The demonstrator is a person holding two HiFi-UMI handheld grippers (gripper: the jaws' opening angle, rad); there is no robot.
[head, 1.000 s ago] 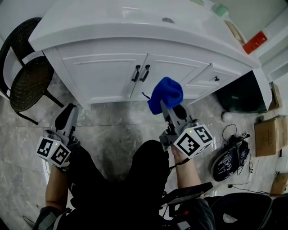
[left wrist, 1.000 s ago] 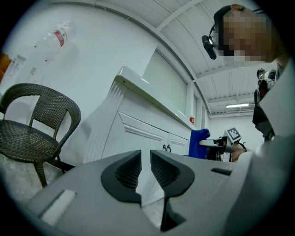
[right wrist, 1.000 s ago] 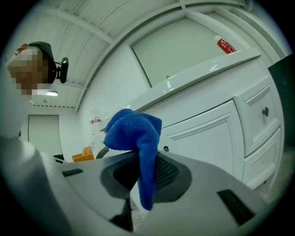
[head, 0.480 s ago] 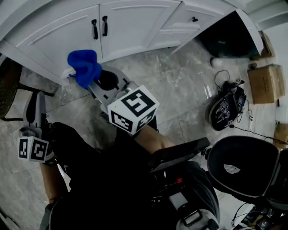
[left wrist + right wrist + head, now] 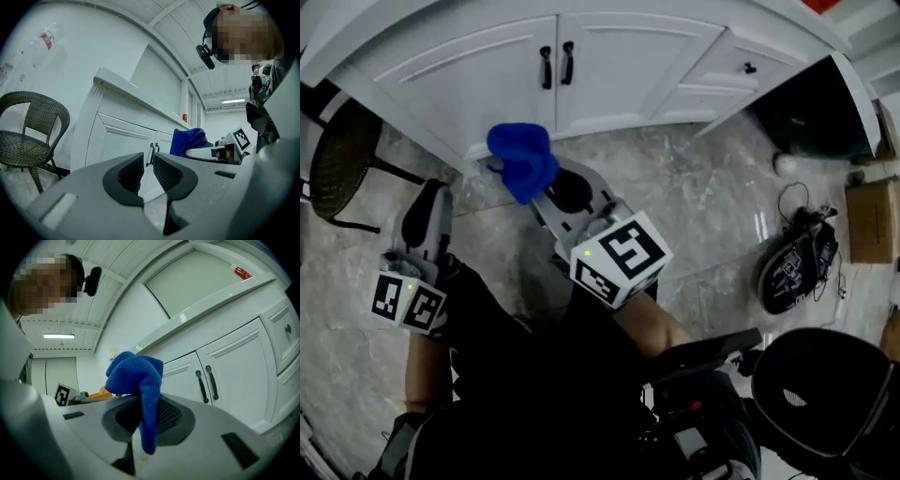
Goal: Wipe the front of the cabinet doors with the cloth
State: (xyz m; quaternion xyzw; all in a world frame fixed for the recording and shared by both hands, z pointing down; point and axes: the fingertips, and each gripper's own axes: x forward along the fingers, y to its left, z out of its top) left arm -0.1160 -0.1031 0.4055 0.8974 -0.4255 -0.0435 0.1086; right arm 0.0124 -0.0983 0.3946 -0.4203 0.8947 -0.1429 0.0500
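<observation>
Two tongs are held out low in front of a white cabinet (image 5: 609,84). The right tongs (image 5: 542,190) pinch a blue cloth (image 5: 521,159). In the right gripper view the jaws of these tongs (image 5: 148,414) are clamped on a fold of the cloth (image 5: 137,373). The rest of it is bunched up over their tips and one strip hangs down between them.

Beyond the right tongs stand the two cabinet doors, the left door (image 5: 464,70) and the right door (image 5: 642,52). Their pair of dark handles (image 5: 206,383) is just to the right of the cloth in that view. From the head view the cloth lies near the bottom edge of the left door. None of the views shows whether it touches the door.

The left tongs (image 5: 430,195) are well to the left of the right tongs, nearer the person, and hold nothing. In the left gripper view their jaws (image 5: 148,161) are drawn close, with only a thin slit between them. The door handles (image 5: 152,151) show through the slit, and the cloth (image 5: 188,139) is up to the right.

A wicker chair (image 5: 339,169) stands to the left of the left tongs. A small drawer (image 5: 739,71) sits to the right of the doors. Far to the right of the right tongs, a dark bundle with cables (image 5: 794,270) lies on the marble floor (image 5: 694,206).
</observation>
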